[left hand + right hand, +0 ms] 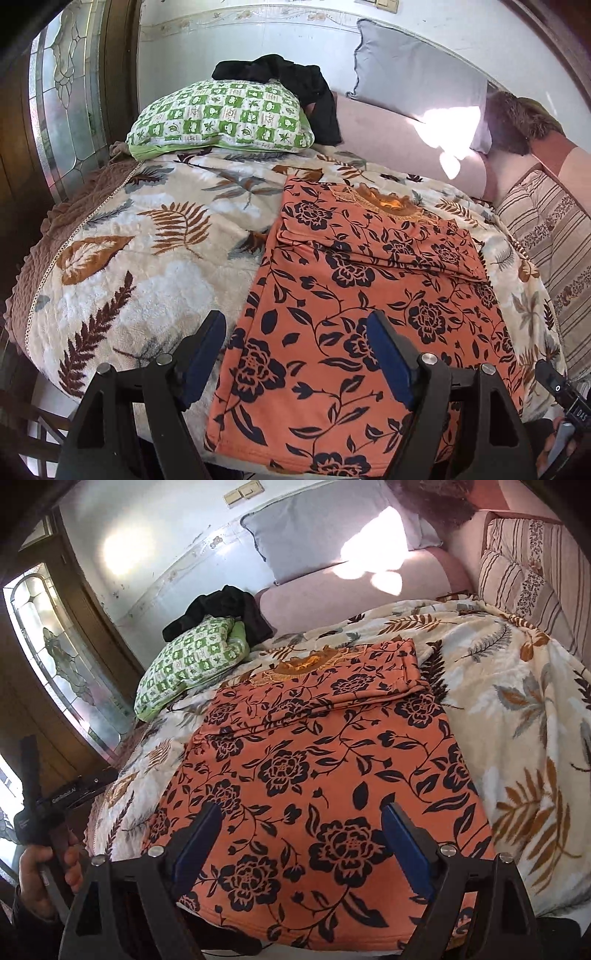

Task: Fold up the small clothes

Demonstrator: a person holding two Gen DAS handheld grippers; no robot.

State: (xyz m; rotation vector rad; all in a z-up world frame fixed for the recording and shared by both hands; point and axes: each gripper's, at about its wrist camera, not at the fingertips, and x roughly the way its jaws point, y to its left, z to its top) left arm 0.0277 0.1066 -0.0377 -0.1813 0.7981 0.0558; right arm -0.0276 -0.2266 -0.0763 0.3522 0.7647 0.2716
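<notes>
An orange top with dark blue flowers [354, 295] lies flat on the leaf-print blanket [147, 236], its sleeves folded across the chest and its neckline at the far end. It also shows in the right wrist view [314, 760]. My left gripper [295, 332] is open and empty, above the top's near left hem. My right gripper [301, 823] is open and empty, above the near hem's middle. The left gripper's handle and the hand holding it show at the left edge of the right wrist view [40, 819].
A green checked pillow [221, 118] with a black garment [295, 81] on it lies at the bed's far left. A grey cushion [413, 70] and pink bolster [399, 140] line the wall. Striped cushions [546, 229] sit on the right. A glass door [62, 110] stands on the left.
</notes>
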